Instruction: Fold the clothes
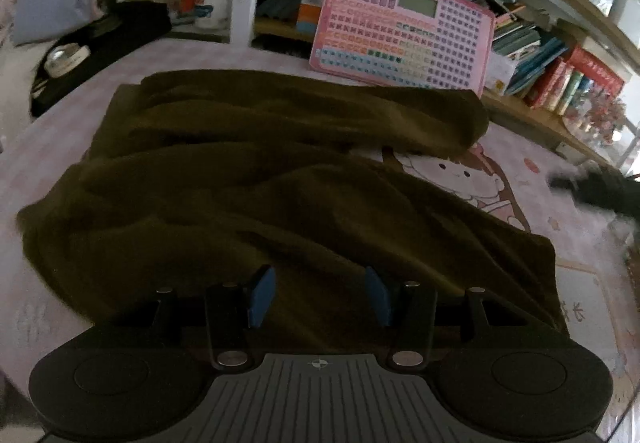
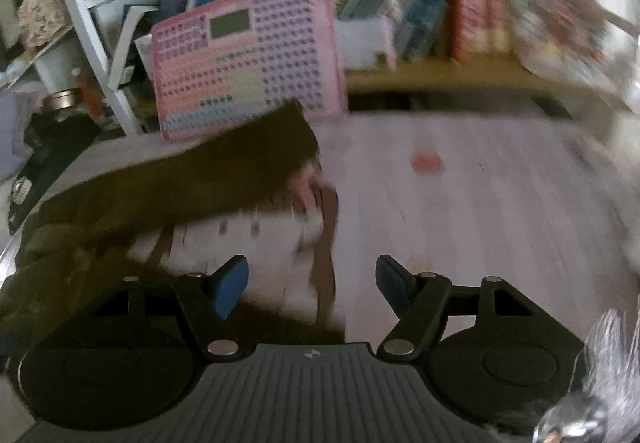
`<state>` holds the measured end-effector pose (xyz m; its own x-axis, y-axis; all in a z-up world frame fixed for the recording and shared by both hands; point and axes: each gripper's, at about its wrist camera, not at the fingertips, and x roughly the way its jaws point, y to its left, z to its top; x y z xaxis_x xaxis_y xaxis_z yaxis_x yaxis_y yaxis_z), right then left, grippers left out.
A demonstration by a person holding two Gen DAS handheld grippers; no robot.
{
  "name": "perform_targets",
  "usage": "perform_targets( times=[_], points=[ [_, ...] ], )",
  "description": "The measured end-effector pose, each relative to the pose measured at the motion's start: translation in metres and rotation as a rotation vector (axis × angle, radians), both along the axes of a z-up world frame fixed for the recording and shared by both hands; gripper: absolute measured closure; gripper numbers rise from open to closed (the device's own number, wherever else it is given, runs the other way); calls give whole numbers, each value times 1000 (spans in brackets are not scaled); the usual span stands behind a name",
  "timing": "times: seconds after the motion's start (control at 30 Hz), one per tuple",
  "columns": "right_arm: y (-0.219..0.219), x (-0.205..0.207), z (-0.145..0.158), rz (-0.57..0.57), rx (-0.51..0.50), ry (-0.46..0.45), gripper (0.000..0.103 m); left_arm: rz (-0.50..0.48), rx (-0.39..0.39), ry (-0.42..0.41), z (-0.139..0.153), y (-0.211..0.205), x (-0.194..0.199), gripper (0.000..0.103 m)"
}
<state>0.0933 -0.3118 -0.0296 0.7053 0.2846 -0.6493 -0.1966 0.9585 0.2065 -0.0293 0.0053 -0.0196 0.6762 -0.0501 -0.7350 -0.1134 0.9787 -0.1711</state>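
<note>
A: Lying rumpled across a pink cartoon-print mat [image 1: 520,179], the dark olive garment [image 1: 260,183] waits on the table, one part stretching toward the pink button-grid toy [image 1: 404,31] propped against the bookshelf [image 1: 560,55].

B: How will it handle?

A: Soft, thick and floppy, by its deep folds; probably light, not slippery. Judging from here, a hem corner or an outer edge is the place to take hold.

B: The tools?

A: The left gripper [image 1: 318,295] hovers over the cloth, jaws partly apart, nothing pinched. The right gripper [image 2: 312,285] stands wider, empty, over bare mat beside the garment.

B: Any writing?

A: Printed characters near the mat's edge, too small to read.
</note>
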Motion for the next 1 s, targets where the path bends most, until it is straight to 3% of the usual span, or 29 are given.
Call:
perform_targets(
  times=[0.2,0.4,0.47,0.5,0.53,0.57,0.67,0.77,0.83,0.9,1.0],
  points=[
    [20,107,-5,174,-10,-28,34,140,45,47,4,-8,-41,52],
    [30,185,-23,161,57,37,35,331,59,82,9,4,-76,52],
    [33,197,-27,154,95,63,44,346,64,82,11,3,-78,52],
    [34,199,-27,167,107,86,54,344,65,79,12,1,-77,52],
    [35,201,-28,179,120,108,87,342,66,76,13,0,-76,52],
    [37,203,-28,192,132,131,97,335,68,70,13,-3,-73,52],
    [31,180,3,332,260,112,98,315,72,57,14,-8,-64,52],
    [8,145,53,510,617,82,98,304,69,65,11,-13,-57,52],
    [-5,128,85,566,771,-5,98,292,75,68,11,-17,-53,52],
    [-9,123,109,526,774,-109,98,274,89,62,13,-21,-50,52],
    [1,144,111,368,615,-175,98,264,113,49,17,-26,-52,52]
  ],
)
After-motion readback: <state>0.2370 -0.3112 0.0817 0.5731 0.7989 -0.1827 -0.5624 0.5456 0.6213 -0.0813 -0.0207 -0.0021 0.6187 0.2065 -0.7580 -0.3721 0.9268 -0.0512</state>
